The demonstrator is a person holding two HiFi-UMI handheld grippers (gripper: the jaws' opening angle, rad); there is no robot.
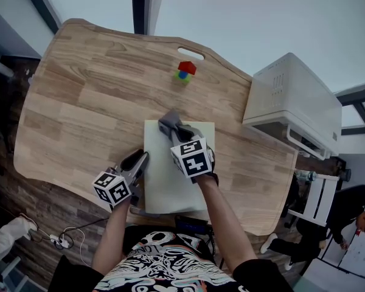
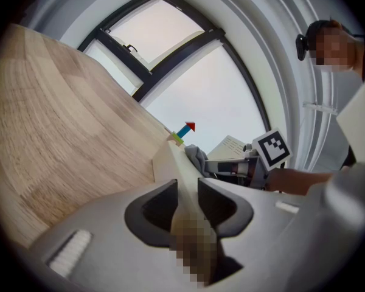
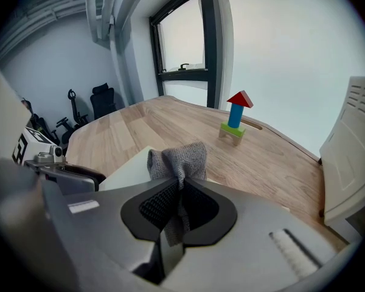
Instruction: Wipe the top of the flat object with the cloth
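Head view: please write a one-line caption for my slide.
Right tool holds a grey cloth over the white board; left tool grips the board's edge.

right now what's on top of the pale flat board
A grey cloth, pinched in the right gripper's jaws, is at the board's far edge. The surface beneath cloth and gripper is hidden.

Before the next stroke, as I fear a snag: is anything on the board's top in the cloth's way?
Nothing visible. The cloth, held by the right gripper, sits at the far end of the board; its top is bare. The left gripper clamps only the near-left edge.
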